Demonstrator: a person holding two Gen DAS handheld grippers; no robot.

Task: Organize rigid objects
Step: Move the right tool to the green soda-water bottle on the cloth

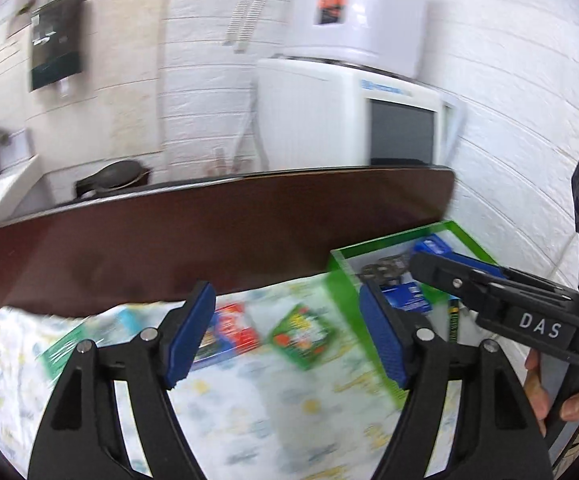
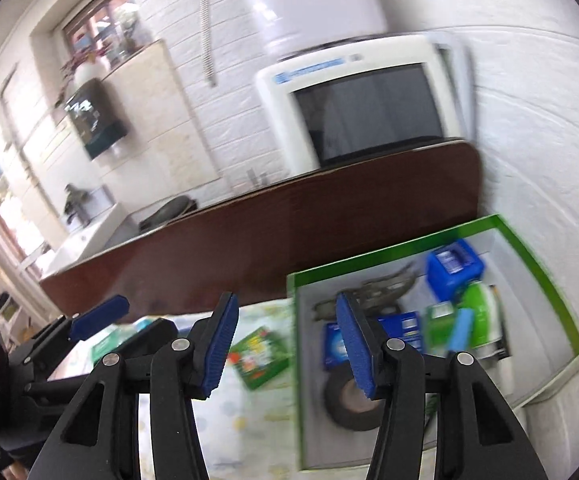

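Note:
A green-rimmed box lies at the right on a patterned cloth. Inside it are a blue box, a black tape roll, dark blue packs and a green-and-white item. On the cloth, left of the box, lie a green square pack, a red-and-blue pack and a green-and-white pack. My left gripper hangs open over these loose packs, holding nothing. My right gripper is open and empty above the box's left wall; it also shows in the left wrist view.
A dark brown board runs along the far edge of the cloth. Behind it stands a white CRT monitor. A white brick wall closes the right side, close to the box. A dark pencil lies in the box. Both views are blurred.

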